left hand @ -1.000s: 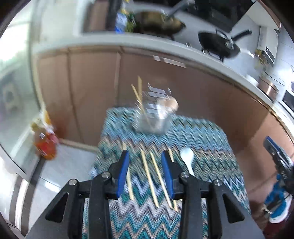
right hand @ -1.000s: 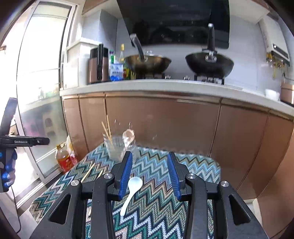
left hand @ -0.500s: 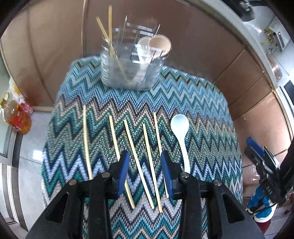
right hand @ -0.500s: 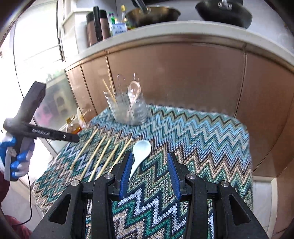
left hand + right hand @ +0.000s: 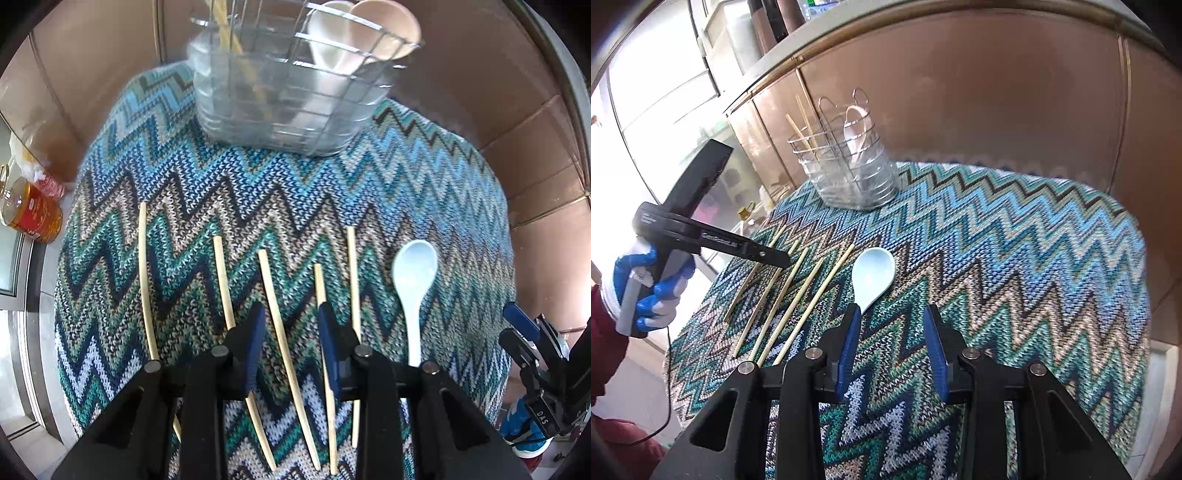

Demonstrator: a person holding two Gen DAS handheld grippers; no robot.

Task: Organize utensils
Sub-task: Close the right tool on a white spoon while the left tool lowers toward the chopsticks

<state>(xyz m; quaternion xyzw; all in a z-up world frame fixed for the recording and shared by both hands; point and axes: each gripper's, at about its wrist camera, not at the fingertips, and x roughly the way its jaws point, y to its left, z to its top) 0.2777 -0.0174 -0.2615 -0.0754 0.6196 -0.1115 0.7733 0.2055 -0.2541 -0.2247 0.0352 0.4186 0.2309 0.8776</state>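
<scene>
Both grippers have their blue-padded jaws spread apart with nothing held. From its own camera, the left gripper [image 5: 290,334] hangs low over a row of five loose chopsticks on the zigzag-patterned cloth [image 5: 258,192]. One middle chopstick [image 5: 277,317] runs up through the gap between the fingers, touching neither pad as far as the view tells; the next one to the right [image 5: 319,284] passes just at the right finger's inner edge. The other three lie outside the jaws: two to the left [image 5: 144,280] [image 5: 223,280] and one to the right [image 5: 352,280]. All five lie roughly parallel, apart from one another, pointing toward the holder.

Beside the rightmost chopstick lies a pale blue spoon [image 5: 413,280], bowl toward the holder, handle toward the camera. In the right wrist view the right gripper [image 5: 892,332] sits just behind that spoon [image 5: 873,278]: the handle end reaches the left finger's tip (whether it touches cannot be told).

At the far end of the cloth stands a wire utensil holder [image 5: 295,92] with a clear lower part. It already has a couple of chopsticks [image 5: 803,125] leaning in its left side and two spoons [image 5: 354,40], one white and one beige, in its right side.

A gloved hand [image 5: 646,280] grips the left tool's handle at the edge of the right view. Brown cabinet doors [image 5: 960,92] rise behind the table, and an amber bottle [image 5: 29,210] stands on the floor to the left.
</scene>
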